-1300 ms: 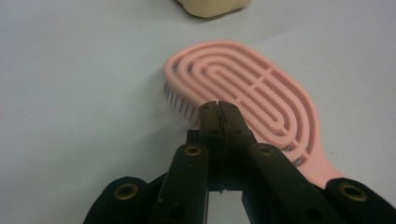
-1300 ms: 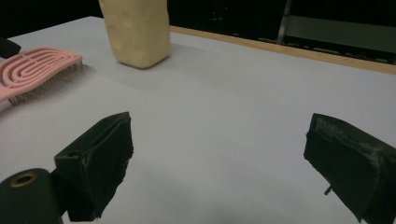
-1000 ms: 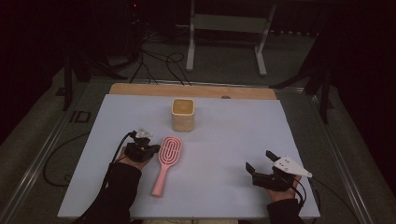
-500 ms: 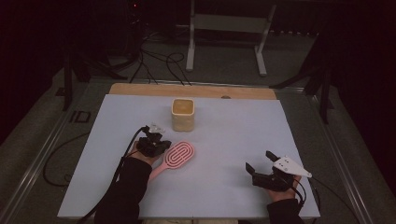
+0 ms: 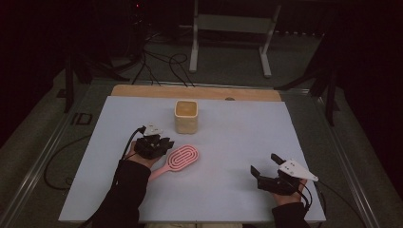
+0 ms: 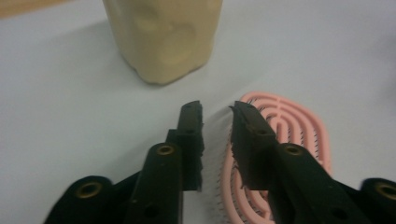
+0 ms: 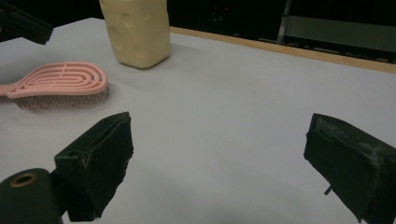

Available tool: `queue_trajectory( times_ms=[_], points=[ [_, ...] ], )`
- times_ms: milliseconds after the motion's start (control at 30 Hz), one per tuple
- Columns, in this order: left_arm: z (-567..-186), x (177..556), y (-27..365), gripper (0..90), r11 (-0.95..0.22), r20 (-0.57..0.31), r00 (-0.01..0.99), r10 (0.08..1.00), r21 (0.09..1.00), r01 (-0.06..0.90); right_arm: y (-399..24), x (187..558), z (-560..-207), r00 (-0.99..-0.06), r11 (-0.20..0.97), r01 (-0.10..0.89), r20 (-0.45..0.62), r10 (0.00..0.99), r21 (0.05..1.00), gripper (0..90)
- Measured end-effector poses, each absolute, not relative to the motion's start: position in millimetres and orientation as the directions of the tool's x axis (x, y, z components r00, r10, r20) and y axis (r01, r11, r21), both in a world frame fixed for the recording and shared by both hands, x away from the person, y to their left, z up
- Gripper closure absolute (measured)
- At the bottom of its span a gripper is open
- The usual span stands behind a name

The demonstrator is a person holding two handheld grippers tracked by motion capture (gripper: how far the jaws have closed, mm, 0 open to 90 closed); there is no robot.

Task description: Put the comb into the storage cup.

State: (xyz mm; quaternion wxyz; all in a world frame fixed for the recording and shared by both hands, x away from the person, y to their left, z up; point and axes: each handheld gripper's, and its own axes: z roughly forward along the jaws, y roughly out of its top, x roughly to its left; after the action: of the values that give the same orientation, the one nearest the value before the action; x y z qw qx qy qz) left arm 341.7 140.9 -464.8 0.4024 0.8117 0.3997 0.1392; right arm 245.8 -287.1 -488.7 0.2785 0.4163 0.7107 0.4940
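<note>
Left gripper (image 6: 215, 109), jaws slightly parted and empty at the bristled edge of the pink hairbrush (image 5: 180, 158) lying left of frame centre on the bench (image 5: 237, 142) below the yellow cup (image 5: 186, 116), should straddle that edge squarely before closing; right gripper (image 5: 264, 165) rests wide open at lower right.

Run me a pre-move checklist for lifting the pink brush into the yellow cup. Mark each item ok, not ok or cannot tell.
1. Left gripper at the pink hairbrush: ok; it sits beside the brush head.
2. Jaws around the brush: not ok; in the left gripper view they stand slightly apart with only table between them, the brush head off to one side.
3. Yellow cup upright, mouth open: ok.
4. Cup empty: cannot tell; its inside is dim in the high view.
5. Table between brush and cup clear: ok.
6. Right gripper out of the way: ok; it is wide open, near the table's front right.
</note>
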Motion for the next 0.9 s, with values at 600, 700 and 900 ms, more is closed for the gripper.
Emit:
queue_trajectory(
  times_ms=[600,700,900],
  points=[
    [-453,290,196,23.9,-0.200,-0.085,0.580,0.811,0.890,0.410,-282,242,-489,-0.513,0.168,0.303,0.012,0.858,0.938,7.7],
    [-454,281,207,15.6,-0.175,-0.084,0.559,0.825,0.903,0.393,-281,241,-488,-0.518,0.167,0.299,0.013,0.855,0.939,7.7],
    [-458,268,224,1.3,-0.186,-0.044,0.543,0.839,0.914,0.361,-278,239,-488,-0.529,0.165,0.295,0.017,0.848,0.941,7.7]
  ],
)
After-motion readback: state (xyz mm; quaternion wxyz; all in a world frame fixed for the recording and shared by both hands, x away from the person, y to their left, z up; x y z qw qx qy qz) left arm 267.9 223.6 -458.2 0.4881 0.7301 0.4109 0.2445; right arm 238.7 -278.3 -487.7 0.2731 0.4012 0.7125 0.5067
